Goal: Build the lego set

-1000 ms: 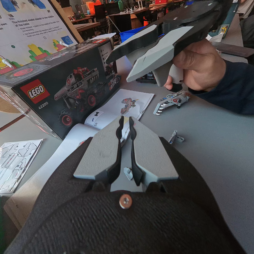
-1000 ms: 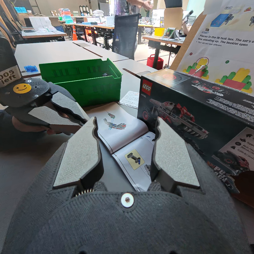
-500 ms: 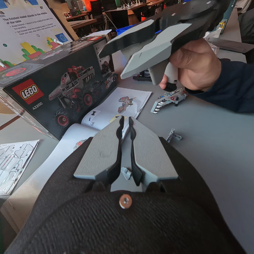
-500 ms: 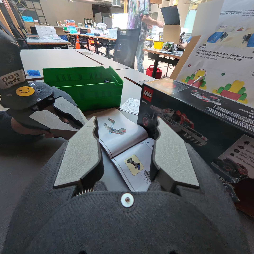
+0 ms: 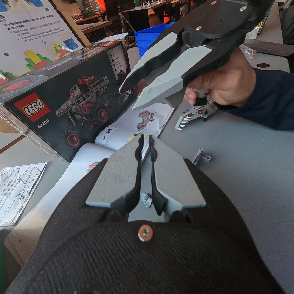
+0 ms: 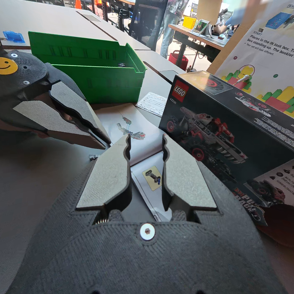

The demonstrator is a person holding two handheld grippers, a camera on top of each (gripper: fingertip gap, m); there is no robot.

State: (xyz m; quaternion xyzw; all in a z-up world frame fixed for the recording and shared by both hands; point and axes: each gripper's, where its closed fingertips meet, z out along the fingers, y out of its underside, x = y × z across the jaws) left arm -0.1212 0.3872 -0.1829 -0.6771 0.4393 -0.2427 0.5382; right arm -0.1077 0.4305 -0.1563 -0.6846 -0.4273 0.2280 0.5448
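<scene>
My left gripper [image 5: 146,138] is shut and empty, held low over the grey table at the edge of the open instruction booklet [image 5: 135,120]. A small grey piece [image 5: 147,200] lies on the table under its fingers. My right gripper [image 6: 146,140] is open and empty, hovering over the booklet [image 6: 136,125]; it also shows in the left wrist view [image 5: 127,98]. A grey toothed sub-assembly [image 5: 195,114] lies on the table below the right hand. A small grey connector piece [image 5: 201,156] lies to the right of my left gripper.
The black set box [image 5: 63,103] stands behind the booklet; it also shows in the right wrist view [image 6: 222,127]. A green bin [image 6: 95,82] stands at the far left. A sticker sheet [image 5: 17,187] lies at left. A blue bin [image 5: 148,36] and a poster board [image 5: 31,31] stand at the back. The small grey piece [image 5: 147,200] lies around 10 cm away from my left fingertips. The right camera catches it too, in the right wrist view [image 6: 92,156].
My right gripper has come down toward the booklet and its fingers have narrowed, though they stay apart. My left gripper stays shut and has hardly moved.
</scene>
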